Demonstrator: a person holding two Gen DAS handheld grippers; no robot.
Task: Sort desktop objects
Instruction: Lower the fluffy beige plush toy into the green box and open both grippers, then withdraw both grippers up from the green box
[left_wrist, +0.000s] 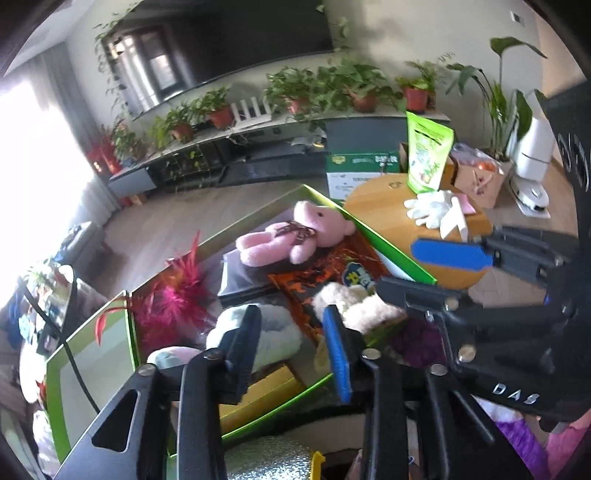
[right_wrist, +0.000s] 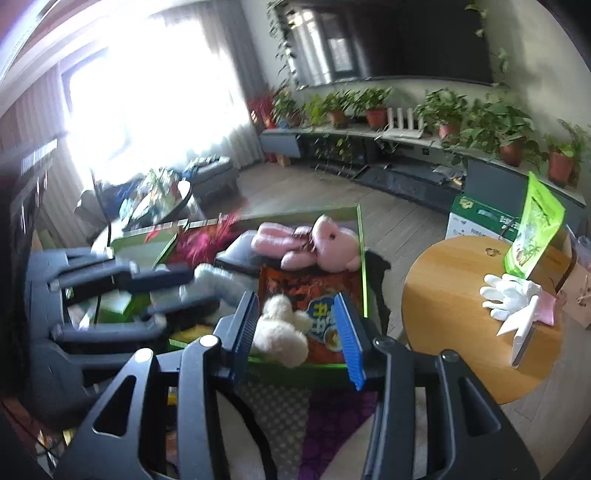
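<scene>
Fluffy pink plush pig (left_wrist: 295, 236), glossy orange snack packet (right_wrist: 314, 291), smooth wooden round table (right_wrist: 454, 317).

Daylight from the window (right_wrist: 147, 92) blows out white at ten o'clock; fisheye edges bend, darken and blur.

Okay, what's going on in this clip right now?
A person with two handheld grippers is working over a green box packed with soft toys. The right gripper is open around a small cream plush lying on an orange snack bag. The left gripper is open too, at a pale grey plush. A pink plush bear lies untouched further back.
</scene>
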